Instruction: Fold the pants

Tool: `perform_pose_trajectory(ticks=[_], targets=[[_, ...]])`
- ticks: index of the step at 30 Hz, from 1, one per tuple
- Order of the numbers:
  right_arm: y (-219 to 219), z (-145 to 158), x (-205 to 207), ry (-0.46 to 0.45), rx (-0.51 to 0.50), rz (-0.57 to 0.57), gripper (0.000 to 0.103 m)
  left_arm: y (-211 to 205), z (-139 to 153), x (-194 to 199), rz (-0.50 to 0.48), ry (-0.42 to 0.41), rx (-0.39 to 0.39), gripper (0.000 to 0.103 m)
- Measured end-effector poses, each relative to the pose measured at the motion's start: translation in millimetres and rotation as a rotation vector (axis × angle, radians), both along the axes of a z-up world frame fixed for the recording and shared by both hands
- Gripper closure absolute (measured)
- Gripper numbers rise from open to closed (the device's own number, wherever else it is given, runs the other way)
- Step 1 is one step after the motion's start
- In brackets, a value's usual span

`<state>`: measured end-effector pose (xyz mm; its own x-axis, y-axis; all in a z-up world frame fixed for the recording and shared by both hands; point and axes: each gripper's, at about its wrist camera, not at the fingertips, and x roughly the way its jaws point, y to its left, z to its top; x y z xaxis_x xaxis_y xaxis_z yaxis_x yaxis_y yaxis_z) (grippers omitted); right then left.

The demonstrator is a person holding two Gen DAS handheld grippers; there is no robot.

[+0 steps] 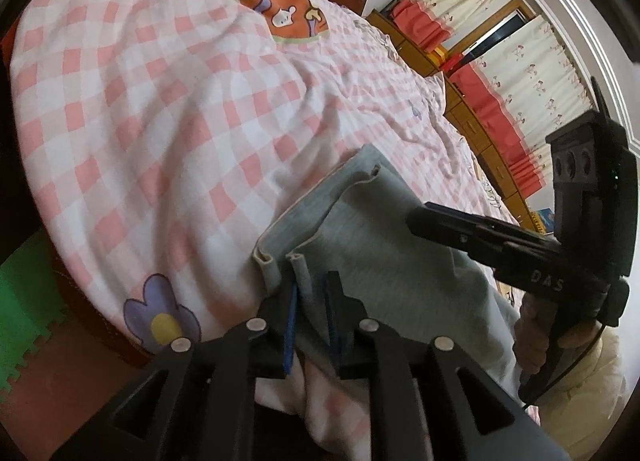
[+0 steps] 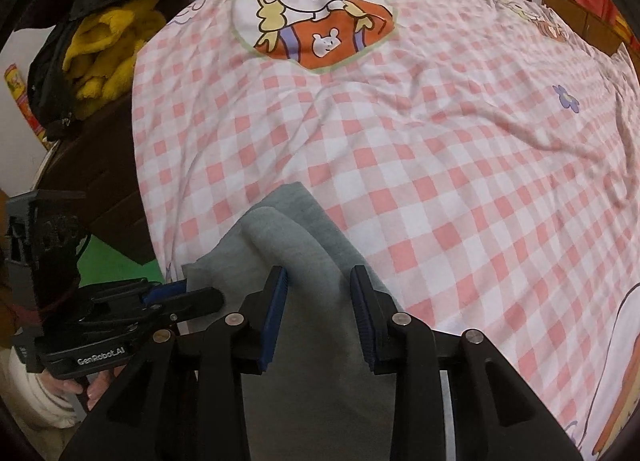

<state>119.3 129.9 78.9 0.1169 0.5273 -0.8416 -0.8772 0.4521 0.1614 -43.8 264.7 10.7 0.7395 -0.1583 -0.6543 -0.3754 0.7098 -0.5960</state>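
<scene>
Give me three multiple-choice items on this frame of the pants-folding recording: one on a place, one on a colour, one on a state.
1. Where do the pants lie?
A. On a checked bedspread
B. On a wooden floor
C. In a basket

2. What colours are the bedspread checks?
A. Blue and yellow
B. Pink and white
C. Green and black

3. How does the right gripper stand?
A. Clamped flat on a hem
B. Jaws apart, a fold of cloth between them
C. Holding a hanger

Answers:
1 A: the grey-blue pants rest on the bed cover near its front edge.
2 B: pink and white squares fill both views.
3 B: in the right wrist view a gap shows on each side of the cloth ridge, so the pads do not press it. The left gripper has a pant-leg hem between its nearly closed pads.
</scene>
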Motion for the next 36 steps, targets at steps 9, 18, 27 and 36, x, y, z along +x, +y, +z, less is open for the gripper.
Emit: perform_pose_trajectory(ticks=[9,18,27,36], targets=[[6,-12,1,0.014,-0.061,0.019,0.07,-6,-1,3,0.023,0.003,0.006,0.08],[10,23,-24,-0.232,0.064,0.017,0.098,-4,10,-6,0.023,-0.01,0.037,0.097],[26,-21,-16,-0.264,-0.024,-0.002,0.097,1,13,-6,0.023,0.028,0.117,0.1],[-1,27,-25,-0.228,0.052,-0.088,0.079,6,6,-4,0.032,0.064,0.135,0.099]])
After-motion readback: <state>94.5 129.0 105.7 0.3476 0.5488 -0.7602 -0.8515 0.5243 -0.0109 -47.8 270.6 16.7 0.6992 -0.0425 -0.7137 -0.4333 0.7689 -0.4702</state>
